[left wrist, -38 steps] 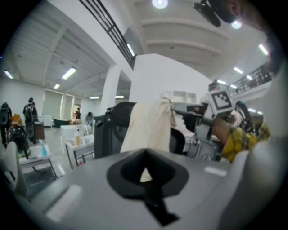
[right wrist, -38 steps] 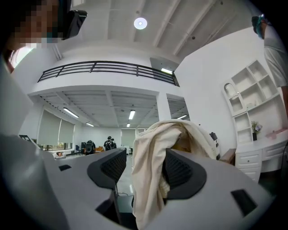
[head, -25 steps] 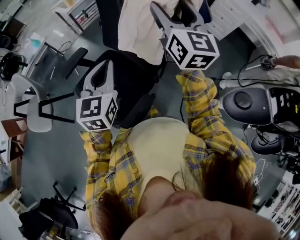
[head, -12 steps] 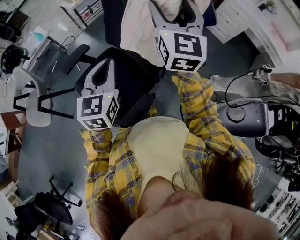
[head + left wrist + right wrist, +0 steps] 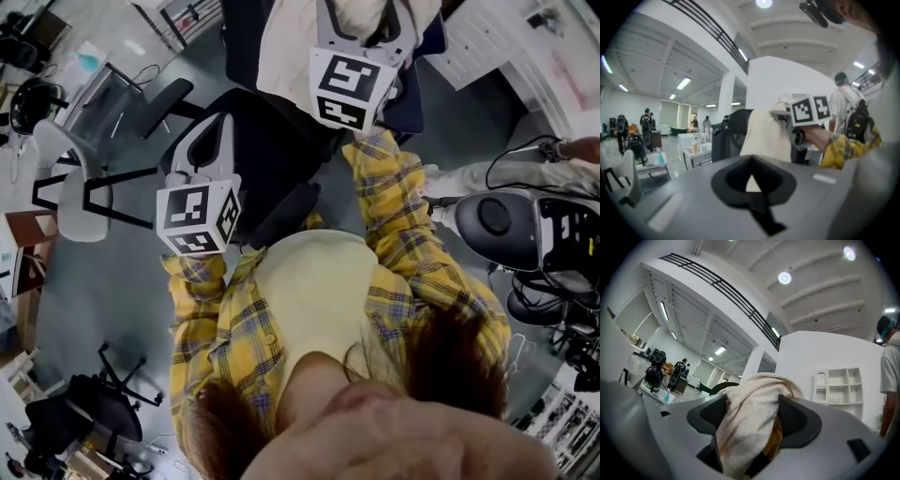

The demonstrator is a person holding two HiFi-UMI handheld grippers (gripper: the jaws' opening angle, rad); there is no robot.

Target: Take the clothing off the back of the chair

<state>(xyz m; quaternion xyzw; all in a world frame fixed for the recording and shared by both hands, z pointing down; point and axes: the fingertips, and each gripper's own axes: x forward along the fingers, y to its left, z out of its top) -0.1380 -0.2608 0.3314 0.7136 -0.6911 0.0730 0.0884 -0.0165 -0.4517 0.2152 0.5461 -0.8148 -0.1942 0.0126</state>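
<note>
- Left gripper (image 5: pixel 209 131): at 10 o'clock in the head view, over the seat of the black chair (image 5: pixel 272 159). Claw pressed together, nothing in it. It points at the chair back.
- Chair: seat near centre, backrest up at 12 o'clock.
- Clothing (image 5: pixel 286 56): cream fabric draped over the chair back at 12 o'clock, hanging down toward the seat.
- Right gripper (image 5: pixel 752 416): at 12 to 1 o'clock in the head view, at the top of the backrest. Claw pinches a bunched fold of the clothing, and fabric fills the gap between both pads.
</note>
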